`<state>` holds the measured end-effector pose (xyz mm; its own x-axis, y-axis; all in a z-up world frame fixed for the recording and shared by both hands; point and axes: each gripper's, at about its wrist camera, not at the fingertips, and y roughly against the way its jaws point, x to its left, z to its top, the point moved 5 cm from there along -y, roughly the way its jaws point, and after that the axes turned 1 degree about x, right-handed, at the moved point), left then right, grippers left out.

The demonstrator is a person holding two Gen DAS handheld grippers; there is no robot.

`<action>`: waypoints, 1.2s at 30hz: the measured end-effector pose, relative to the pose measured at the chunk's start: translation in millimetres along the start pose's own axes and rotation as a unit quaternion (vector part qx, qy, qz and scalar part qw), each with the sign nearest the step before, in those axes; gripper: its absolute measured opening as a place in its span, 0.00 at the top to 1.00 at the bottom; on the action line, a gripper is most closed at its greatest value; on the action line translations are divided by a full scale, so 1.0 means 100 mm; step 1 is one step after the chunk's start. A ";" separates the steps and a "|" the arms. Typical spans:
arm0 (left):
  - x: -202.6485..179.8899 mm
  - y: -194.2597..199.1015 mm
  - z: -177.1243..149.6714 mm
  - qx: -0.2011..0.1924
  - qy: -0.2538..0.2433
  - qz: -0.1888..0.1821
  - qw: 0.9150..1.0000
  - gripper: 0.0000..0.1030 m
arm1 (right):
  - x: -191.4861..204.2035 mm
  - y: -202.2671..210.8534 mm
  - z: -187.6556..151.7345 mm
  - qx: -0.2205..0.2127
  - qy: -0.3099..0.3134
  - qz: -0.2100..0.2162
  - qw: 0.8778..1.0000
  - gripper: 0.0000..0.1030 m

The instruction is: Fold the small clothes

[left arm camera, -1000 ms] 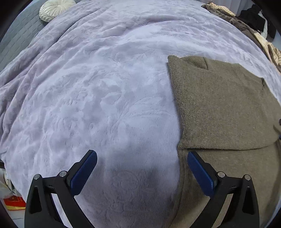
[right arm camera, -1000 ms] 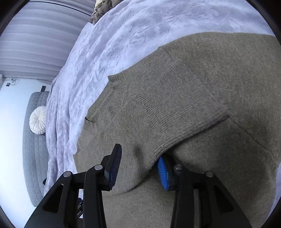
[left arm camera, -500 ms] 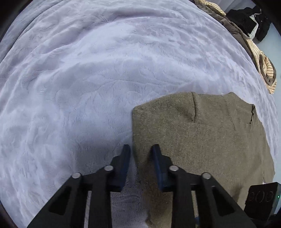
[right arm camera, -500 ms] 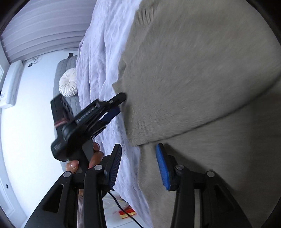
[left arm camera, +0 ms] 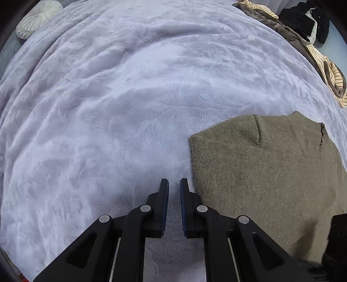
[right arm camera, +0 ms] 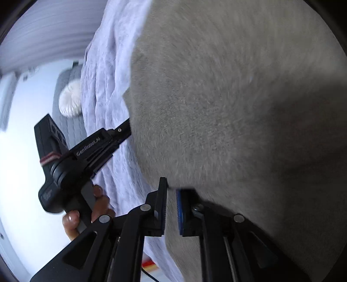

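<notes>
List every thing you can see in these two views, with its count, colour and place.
blanket: one, lilac, covering the bed
sweater: one, olive, on the blanket's right side, partly folded
cushion: one, cream, round, far left corner
clothes: a pile, brown, striped cream and black, far right edge
left gripper: one, black with blue pads, shut, beside the sweater's left edge
right gripper: one, black with blue pads, jaws just closed on the sweater's edge
hand: one, holding the left gripper
</notes>
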<state>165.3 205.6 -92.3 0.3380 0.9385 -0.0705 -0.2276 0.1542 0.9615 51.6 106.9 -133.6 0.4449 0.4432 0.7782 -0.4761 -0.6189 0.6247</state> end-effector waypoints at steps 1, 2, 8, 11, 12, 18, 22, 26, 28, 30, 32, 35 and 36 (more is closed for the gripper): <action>-0.02 0.08 -0.02 -0.007 0.001 -0.002 1.000 0.89 | 0.01 0.20 0.02 -0.013 0.016 -0.008 1.000 0.67; -0.05 0.15 -0.04 -0.014 0.003 -0.007 1.000 0.89 | -0.04 0.48 0.06 -0.036 0.023 -0.016 0.999 0.49; -0.33 0.30 -0.20 -0.024 0.005 -0.038 0.999 0.88 | -0.80 1.79 0.40 -0.179 -0.069 -0.088 0.978 0.45; -0.47 0.23 -0.27 -0.011 0.007 -0.044 0.999 0.88 | -1.09 2.01 0.62 -0.211 -0.138 -0.070 0.965 0.47; -0.52 0.19 -0.30 -0.006 0.010 -0.046 0.999 0.88 | -1.16 2.06 0.69 -0.217 -0.150 -0.061 0.963 0.57; -0.63 0.01 -0.47 0.007 -0.013 -0.005 1.000 0.88 | -1.16 2.10 0.72 -0.213 -0.109 -0.122 0.963 0.93; -0.68 0.10 -0.47 0.005 -0.018 0.014 1.000 0.88 | -1.37 2.12 0.58 -0.202 -0.131 -0.094 0.966 0.92; -0.74 0.21 -0.51 0.007 -0.023 0.026 0.999 0.88 | -1.28 2.18 0.44 -0.177 -0.079 -0.130 0.972 0.90; -0.77 0.26 -0.53 0.002 -0.021 0.026 0.999 0.88 | -1.22 2.18 0.38 -0.165 -0.059 -0.140 0.974 0.88; -0.82 0.30 -0.57 0.002 -0.017 0.024 1.000 0.49 | -1.19 2.23 0.29 -0.159 -0.044 -0.148 0.975 0.84; -0.89 0.36 -0.61 -0.008 -0.011 0.019 1.000 0.02 | -1.17 2.27 0.21 -0.157 -0.034 -0.151 0.975 0.65; -1.03 0.44 -0.65 -0.013 -0.031 0.022 0.999 0.01 | -1.16 2.32 0.10 -0.151 -0.028 -0.146 0.977 0.51; -1.08 0.46 -0.67 -0.015 -0.037 0.025 0.999 0.01 | -1.19 2.35 0.05 -0.148 -0.028 -0.144 0.978 0.51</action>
<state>57.4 131.5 -58.0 0.3915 0.9202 -0.0008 -0.2725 0.1168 0.9550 -109.2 -94.7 -79.8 0.6297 0.5305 0.5675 -0.5203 -0.2545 0.8152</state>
